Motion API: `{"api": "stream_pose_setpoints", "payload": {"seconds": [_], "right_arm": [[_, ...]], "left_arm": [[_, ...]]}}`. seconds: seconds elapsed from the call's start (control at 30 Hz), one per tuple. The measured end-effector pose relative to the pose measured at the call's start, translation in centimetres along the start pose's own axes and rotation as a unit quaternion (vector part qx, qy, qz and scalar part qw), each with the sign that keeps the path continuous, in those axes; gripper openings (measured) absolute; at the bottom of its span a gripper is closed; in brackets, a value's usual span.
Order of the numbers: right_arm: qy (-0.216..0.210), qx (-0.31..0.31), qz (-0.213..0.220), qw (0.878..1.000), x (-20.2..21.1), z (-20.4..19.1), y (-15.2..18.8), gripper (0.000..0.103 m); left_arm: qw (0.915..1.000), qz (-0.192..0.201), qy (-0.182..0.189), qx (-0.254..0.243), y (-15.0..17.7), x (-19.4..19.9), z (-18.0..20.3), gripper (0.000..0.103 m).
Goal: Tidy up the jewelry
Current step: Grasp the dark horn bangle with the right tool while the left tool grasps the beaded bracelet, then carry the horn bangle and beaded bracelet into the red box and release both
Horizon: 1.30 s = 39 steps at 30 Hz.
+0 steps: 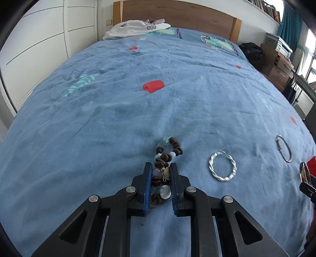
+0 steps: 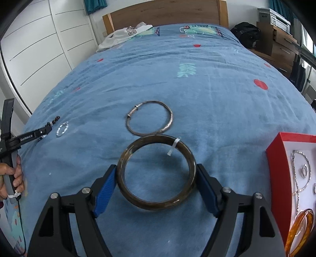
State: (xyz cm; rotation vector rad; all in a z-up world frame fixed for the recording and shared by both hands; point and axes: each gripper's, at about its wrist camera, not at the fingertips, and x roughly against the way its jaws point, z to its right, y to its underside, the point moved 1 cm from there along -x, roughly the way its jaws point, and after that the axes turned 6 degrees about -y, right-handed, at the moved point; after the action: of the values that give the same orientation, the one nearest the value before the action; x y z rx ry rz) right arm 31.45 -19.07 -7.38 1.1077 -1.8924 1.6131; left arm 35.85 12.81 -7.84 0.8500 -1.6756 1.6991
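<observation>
A blue bedspread (image 1: 118,118) printed with red spots and teal leaves carries everything. On the far left stand white wardrobe doors (image 1: 35,39); beside them, at the wooden headboard (image 1: 177,13), lies a white shirt (image 1: 136,27) with large outlined letters, only an "S" readable.

In the left wrist view, the left gripper (image 1: 161,168) is clenched on a bead bracelet (image 1: 167,152) of brown seeds and clear beads: its blue pads press the near part, and the far loop trails onto the cloth ahead. No earlier view is given to compare. Just to the right lies a twisted silver hoop (image 1: 222,166), apart from the beads, and further right a thin silver bangle (image 1: 284,148) with a clasp. Nothing lies between the beads and these two.

In the right wrist view, a hand (image 2: 11,178) at the left edge grips the left tool's handle, whose arm reads "GenRobot.AI". The right gripper (image 2: 156,178) stands wide, its pads against both sides of a dark bangle (image 2: 156,172) lying flat with a white tag tied on its rim; whether the pads truly press it I cannot tell. The thin bangle touches its far rim. At the right edge sits a red box (image 2: 276,150) with a white tray holding a silver chain (image 2: 302,170), small rings and an amber bangle (image 2: 302,231). Beyond the bed are a black bag (image 2: 244,33) and a wooden dresser (image 2: 280,39).
</observation>
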Motion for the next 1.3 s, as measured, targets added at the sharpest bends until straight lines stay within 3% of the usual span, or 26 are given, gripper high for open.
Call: {"api": "stream_pose_setpoints", "payload": {"seconds": [0.3,0.53,0.77,1.0,1.17,1.3], "right_arm": [[-0.008,-0.003,0.025,1.0,5.2,-1.3,0.5,0.076],[0.006,-0.015,0.06,0.998,11.9,0.3,1.3,0.076],[0.054,-0.024,0.074,0.996,17.7,6.1,2.0,0.076],[0.088,-0.025,0.049,0.995,19.1,13.9,2.0,0.076],[0.071,-0.018,0.02,0.997,17.3,19.1,1.3,0.076],[0.047,-0.007,-0.005,0.999,15.4,21.7,1.2,0.076]], "left_arm": [[0.9995,0.024,0.012,-0.016,0.7,6.8,1.1,0.017],[0.9965,0.045,0.042,-0.057,0.7,12.0,5.5,0.017],[0.9879,0.052,0.108,-0.099,1.2,15.0,14.4,0.017],[0.9733,0.038,0.183,-0.133,1.7,14.9,25.8,0.017],[0.9607,0.025,0.226,-0.159,2.1,13.7,33.6,0.017],[0.9543,0.013,0.246,-0.169,2.4,12.1,37.8,0.017]]}}
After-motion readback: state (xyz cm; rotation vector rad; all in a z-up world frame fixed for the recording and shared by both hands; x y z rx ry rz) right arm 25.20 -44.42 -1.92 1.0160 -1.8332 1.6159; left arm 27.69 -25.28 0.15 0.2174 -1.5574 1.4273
